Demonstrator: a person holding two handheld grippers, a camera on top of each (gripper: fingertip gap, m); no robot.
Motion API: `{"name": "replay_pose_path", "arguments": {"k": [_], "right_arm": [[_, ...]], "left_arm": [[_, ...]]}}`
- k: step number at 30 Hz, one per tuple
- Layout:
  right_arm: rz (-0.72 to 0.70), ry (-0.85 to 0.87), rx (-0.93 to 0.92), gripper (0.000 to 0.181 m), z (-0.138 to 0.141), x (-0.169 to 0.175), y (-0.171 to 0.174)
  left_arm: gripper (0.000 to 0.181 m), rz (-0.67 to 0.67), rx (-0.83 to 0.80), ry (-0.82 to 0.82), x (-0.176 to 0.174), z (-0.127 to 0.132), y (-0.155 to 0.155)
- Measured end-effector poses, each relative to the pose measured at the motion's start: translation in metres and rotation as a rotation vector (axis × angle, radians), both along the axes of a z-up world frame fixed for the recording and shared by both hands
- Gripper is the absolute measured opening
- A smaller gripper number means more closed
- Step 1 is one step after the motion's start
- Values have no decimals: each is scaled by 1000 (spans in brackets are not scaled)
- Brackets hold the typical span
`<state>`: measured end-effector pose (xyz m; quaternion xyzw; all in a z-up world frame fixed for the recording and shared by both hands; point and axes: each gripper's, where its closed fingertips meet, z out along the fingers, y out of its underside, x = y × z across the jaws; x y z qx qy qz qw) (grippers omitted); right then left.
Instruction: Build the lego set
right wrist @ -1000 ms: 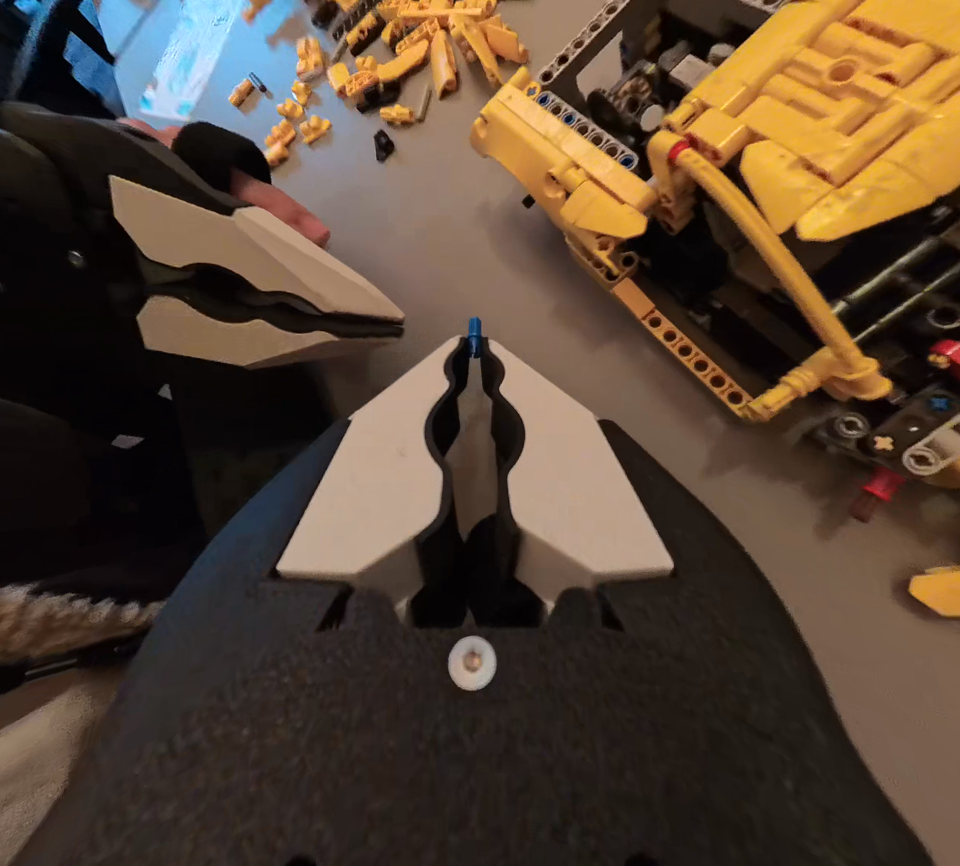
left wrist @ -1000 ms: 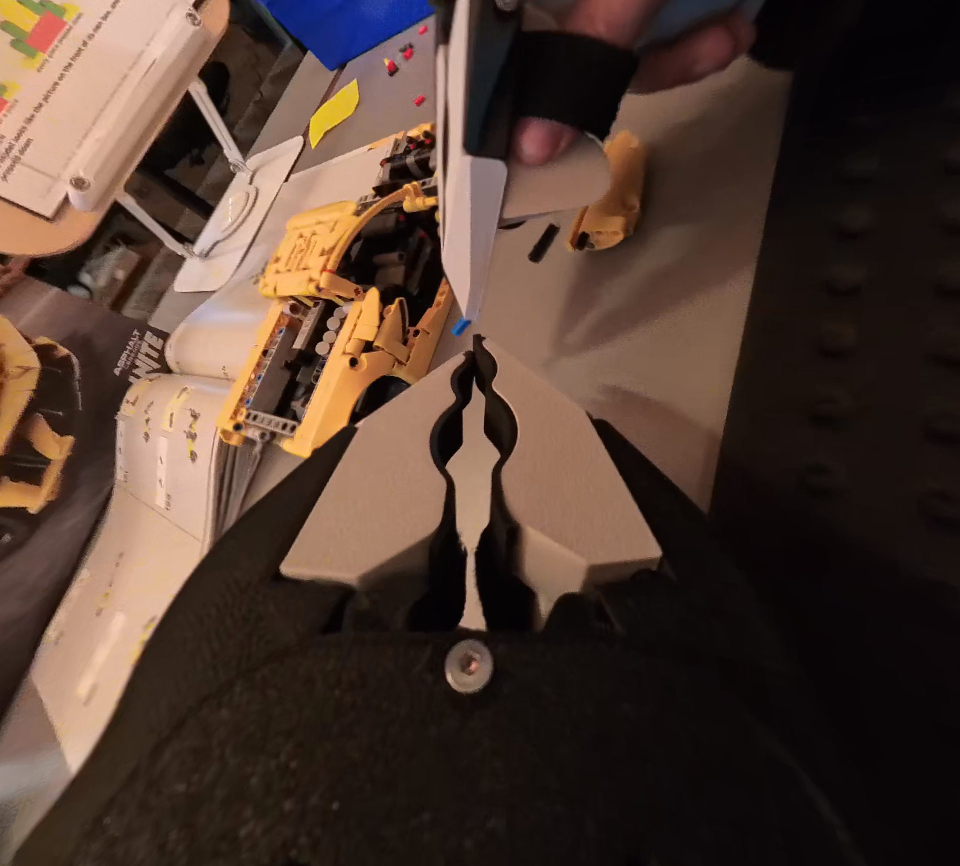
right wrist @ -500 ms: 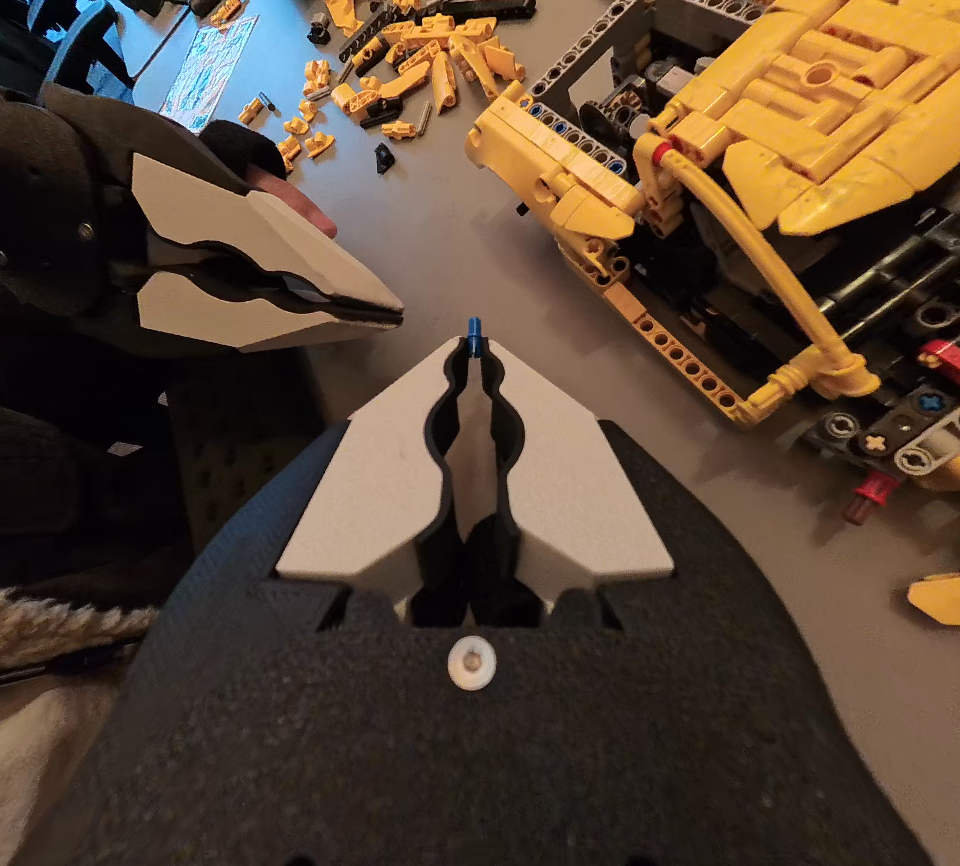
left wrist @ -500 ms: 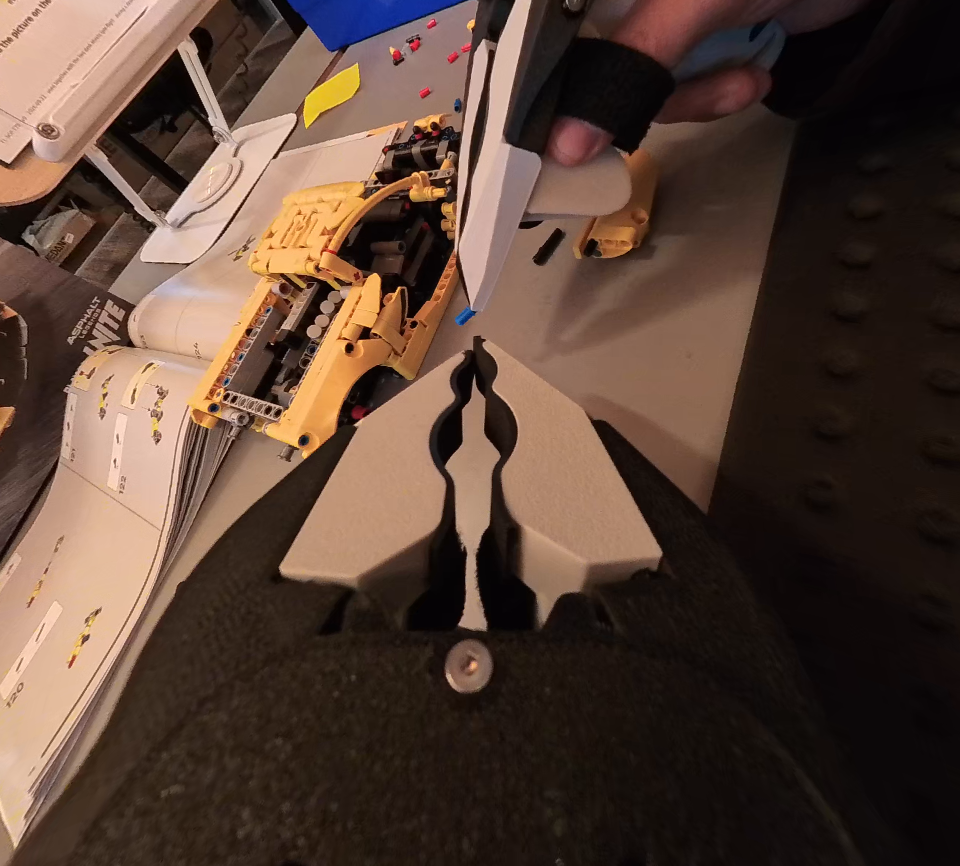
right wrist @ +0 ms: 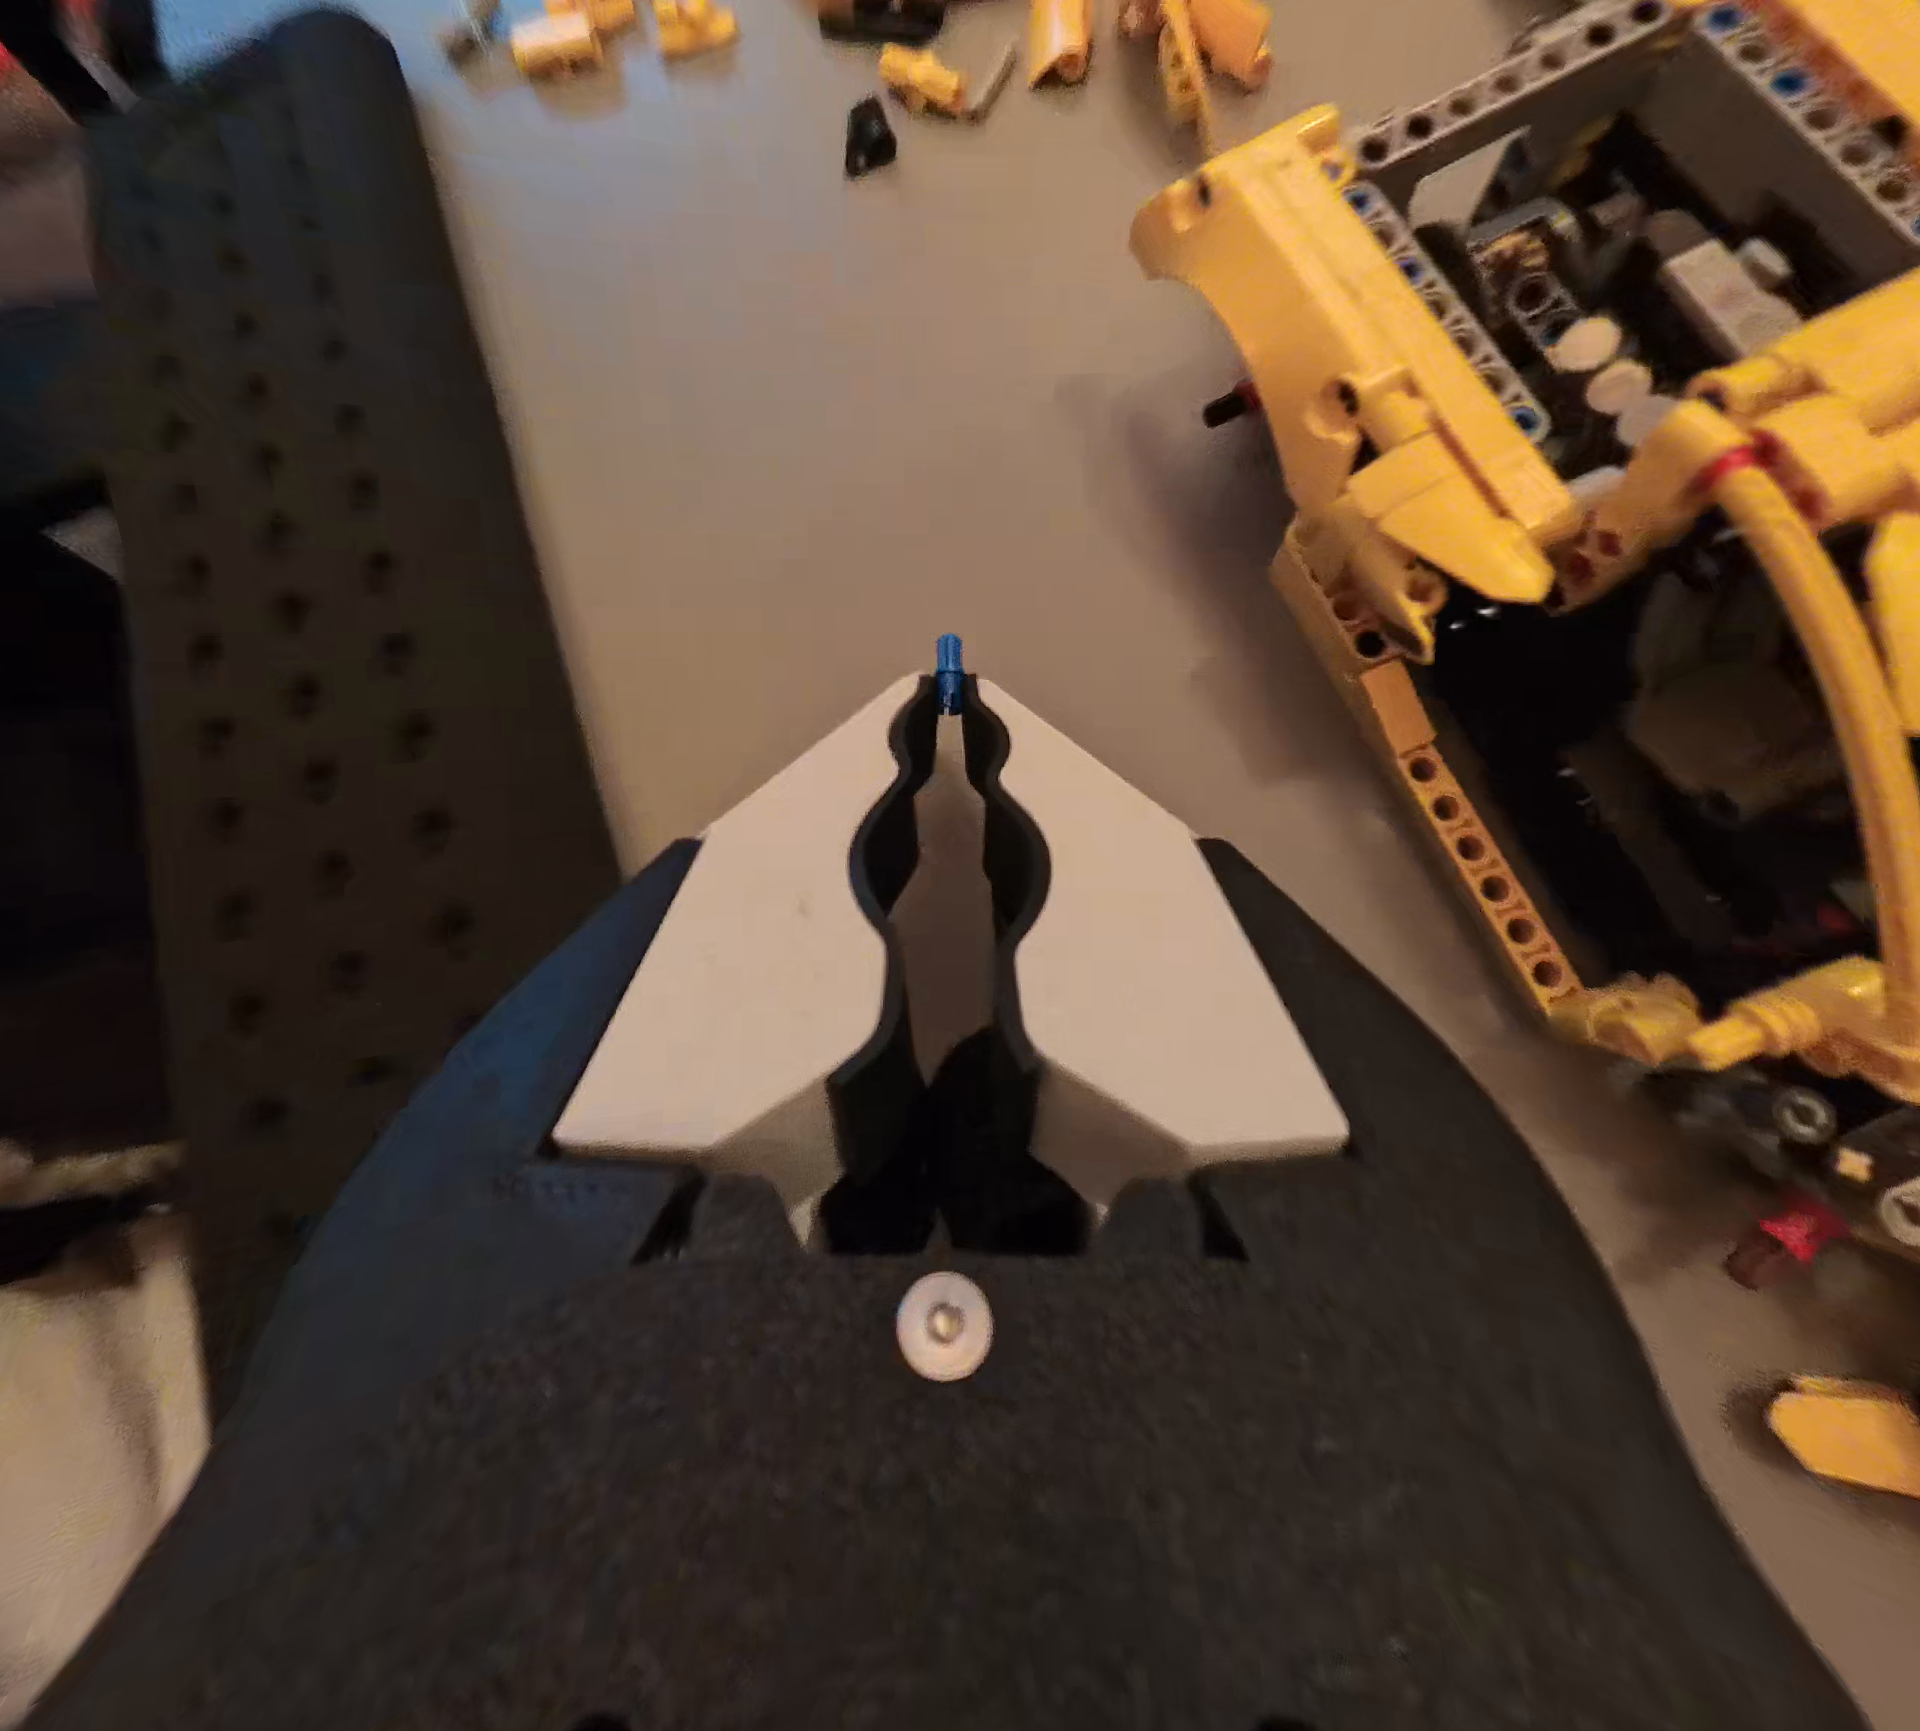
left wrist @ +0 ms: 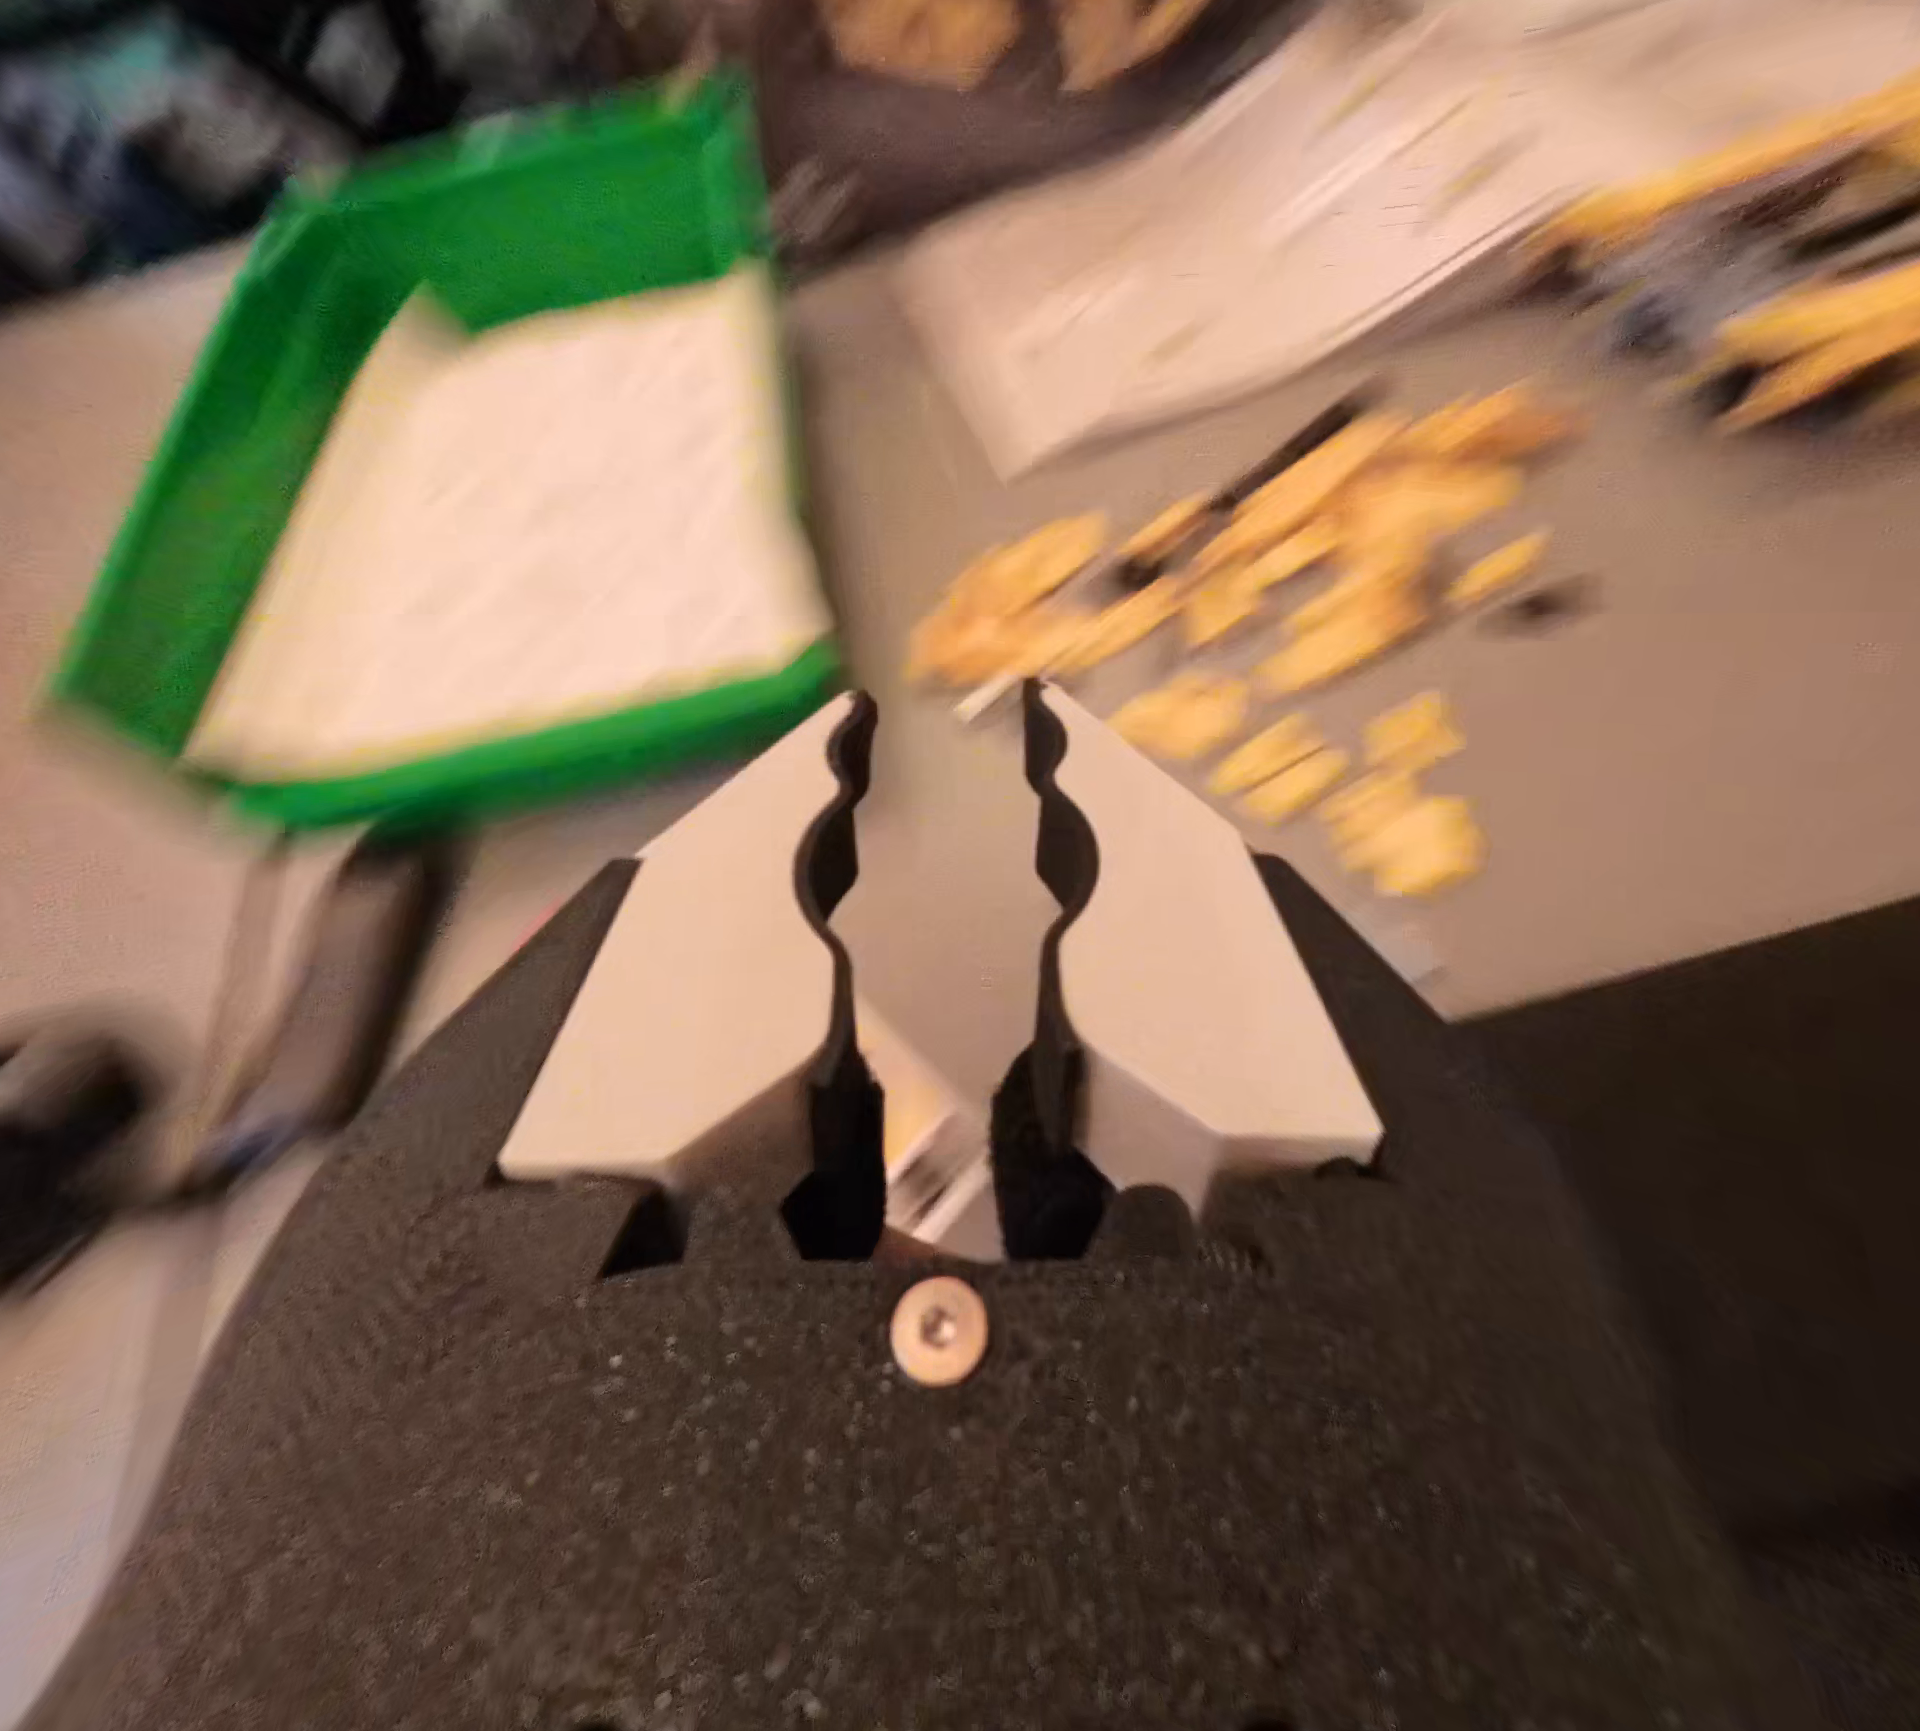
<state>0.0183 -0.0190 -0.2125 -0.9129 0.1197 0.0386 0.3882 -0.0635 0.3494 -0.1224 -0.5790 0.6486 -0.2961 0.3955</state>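
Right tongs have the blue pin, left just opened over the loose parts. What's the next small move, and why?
Probably bring the left tongs down onto one yellow piece in the loose pile. They are open and empty and aimed at that pile, while the right tongs are shut on the blue pin, clear of the yellow model. Blur hides which piece.

The right tool (right wrist: pixel 950 694) has smooth matt pale plastic fingers (right wrist: pixel 1132 943) on a rough, grainy black body with a shiny metal screw (right wrist: pixel 943 1325). The yellow model (right wrist: pixel 1558 455) looks glossy plastic. The grey table (right wrist: pixel 779 455) is smooth and matt.
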Motion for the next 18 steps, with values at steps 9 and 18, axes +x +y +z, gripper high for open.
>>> {"name": "replay_pose_path", "arguments": {"k": [9, 18], "right_arm": [[-32, -149, -159, 4, -16, 15, -9], [-57, -82, -136, 7, -19, 18, -9]], "left_arm": [[31, 45, -126, 309, -16, -97, 137], [14, 7, -146, 363, -6, -107, 136]]}}
